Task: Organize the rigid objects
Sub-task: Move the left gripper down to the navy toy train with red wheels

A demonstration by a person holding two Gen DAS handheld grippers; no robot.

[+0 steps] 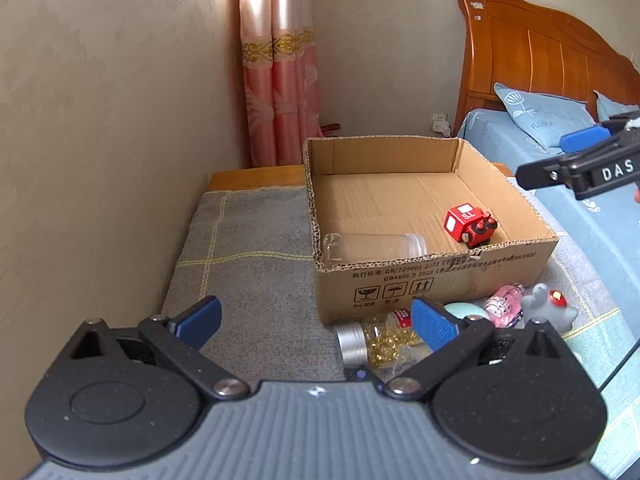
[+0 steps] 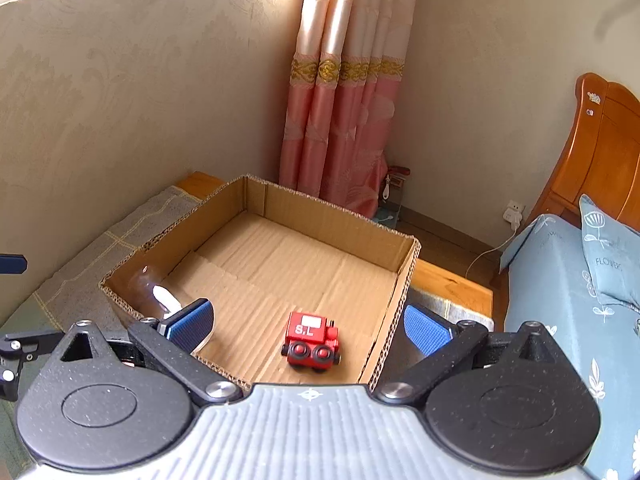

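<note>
Blanket [image 1: 248,280], grey with yellow checks, covers a low wooden bench against a beige wall; pink curtains [image 2: 340,120] hang in the corner and a bed [image 2: 560,320] in blue floral sheets stands alongside. On the blanket sits an open cardboard box [image 1: 436,280] holding a red toy train [image 2: 312,340] and a clear plastic jar [image 1: 372,246] on its side. Only the left wrist view shows a capsule bottle [image 1: 374,342], pink toy [image 1: 506,304] and grey toy [image 1: 548,308] lying before the box. Left tool [image 1: 316,320] and right tool [image 2: 308,326] both gape empty, the train below the right one.
</note>
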